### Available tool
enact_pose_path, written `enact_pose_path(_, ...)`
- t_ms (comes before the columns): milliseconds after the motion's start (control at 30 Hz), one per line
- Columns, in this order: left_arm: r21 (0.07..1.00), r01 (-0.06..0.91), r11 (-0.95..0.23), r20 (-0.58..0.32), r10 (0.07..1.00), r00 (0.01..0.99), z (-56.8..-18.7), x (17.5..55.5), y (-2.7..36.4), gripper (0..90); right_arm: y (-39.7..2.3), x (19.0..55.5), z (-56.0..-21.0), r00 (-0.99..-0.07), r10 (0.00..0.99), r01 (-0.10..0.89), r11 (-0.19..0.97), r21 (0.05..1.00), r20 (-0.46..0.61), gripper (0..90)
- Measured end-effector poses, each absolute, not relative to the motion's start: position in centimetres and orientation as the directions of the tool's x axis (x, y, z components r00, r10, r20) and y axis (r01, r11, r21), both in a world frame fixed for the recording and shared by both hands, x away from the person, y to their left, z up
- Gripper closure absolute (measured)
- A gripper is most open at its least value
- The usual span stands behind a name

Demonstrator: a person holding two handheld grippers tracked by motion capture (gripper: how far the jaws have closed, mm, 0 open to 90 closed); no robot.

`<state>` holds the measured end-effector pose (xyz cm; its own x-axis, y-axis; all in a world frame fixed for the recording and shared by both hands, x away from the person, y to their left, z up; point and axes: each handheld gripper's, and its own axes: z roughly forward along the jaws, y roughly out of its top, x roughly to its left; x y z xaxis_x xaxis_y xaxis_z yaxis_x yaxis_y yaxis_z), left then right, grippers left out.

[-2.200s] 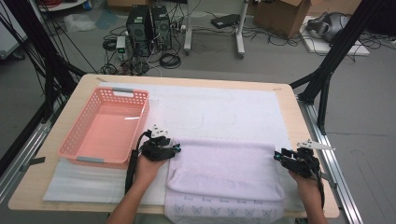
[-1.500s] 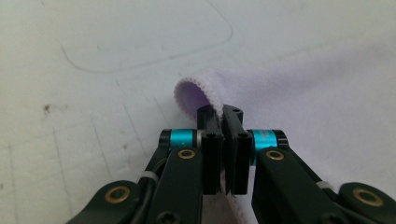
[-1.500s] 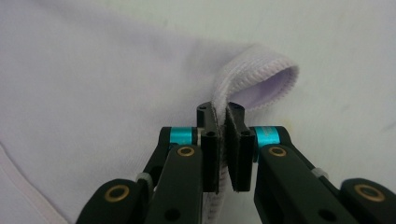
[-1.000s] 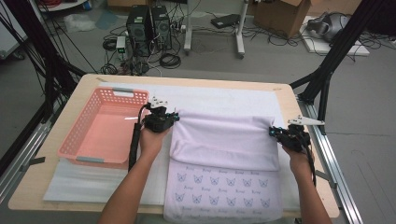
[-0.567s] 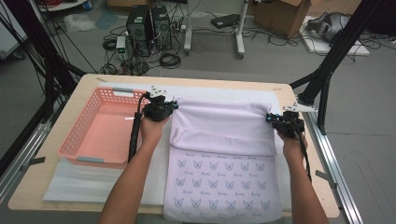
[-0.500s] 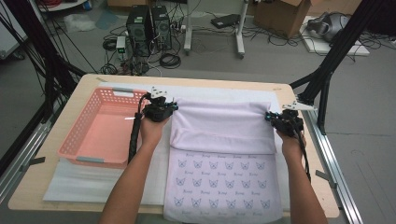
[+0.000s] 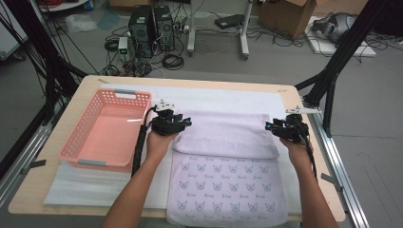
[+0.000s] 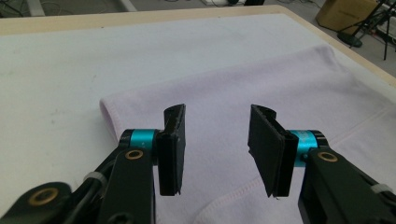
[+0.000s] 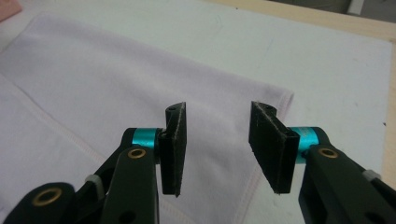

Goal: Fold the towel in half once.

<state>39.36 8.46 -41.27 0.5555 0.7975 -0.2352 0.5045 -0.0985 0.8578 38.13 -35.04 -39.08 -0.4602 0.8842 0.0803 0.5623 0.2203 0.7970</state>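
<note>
A: High view: towel [image 7: 227, 166] on the tabletop's near-right part, far portion folded toward the near edge. Left gripper [image 7: 183, 124] and right gripper [image 7: 270, 127] sit at the fold's ends. Pink basket [image 7: 105, 128] on the left.

B: Left gripper view: jaws just opened, nothing pinched, cloth [image 8: 261, 88] flat beneath.

A: Right gripper view: same, released. One fold down; probably more to go.

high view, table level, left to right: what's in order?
pink basket → left hand-held gripper → folded lilac towel → right hand-held gripper
</note>
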Motion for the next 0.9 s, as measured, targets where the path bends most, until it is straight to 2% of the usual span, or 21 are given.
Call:
enact_pose_path(167,0.817,0.558,-0.149,-0.238,0.794,0.56,-42.7,38.2,9.1,51.7,-36.1,36.6,-39.3,-0.465,0.878,0.588,0.211,0.781,0.112,57.1)
enact_pose_path(333,0.795,0.589,-0.144,-0.258,0.799,0.543,-44.4,37.2,9.6,55.3,-36.8,35.4,-40.8,-0.465,0.871,0.637,0.205,0.743,0.159,57.6)
enact_pose_path(467,0.781,0.591,-0.2,-0.227,0.791,0.568,-44.9,36.4,9.2,66.6,-36.5,34.9,-42.0,-0.472,0.867,0.667,0.232,0.708,0.161,58.5)
enact_pose_path(533,0.778,0.58,-0.241,-0.196,0.784,0.589,-44.6,36.1,8.8,82.6,-36.5,34.7,-42.4,-0.471,0.867,0.677,0.235,0.697,0.164,71.1)
enact_pose_path(567,0.774,0.576,-0.261,-0.184,0.778,0.601,-44.5,35.9,8.7,84.7,-36.5,34.6,-42.6,-0.474,0.866,0.681,0.246,0.689,0.16,77.7)
enact_pose_path(633,0.771,0.572,-0.279,-0.175,0.771,0.612,-44.3,35.6,8.7,85.9,-36.6,34.2,-42.9,-0.482,0.859,0.693,0.252,0.676,0.174,84.3)
enact_pose_path(900,0.826,0.513,-0.233,-0.186,0.746,0.64,-44.2,32.2,10.1,85.9,-37.2,30.7,-42.7,-0.518,0.84,0.62,0.238,0.747,0.162,84.9)
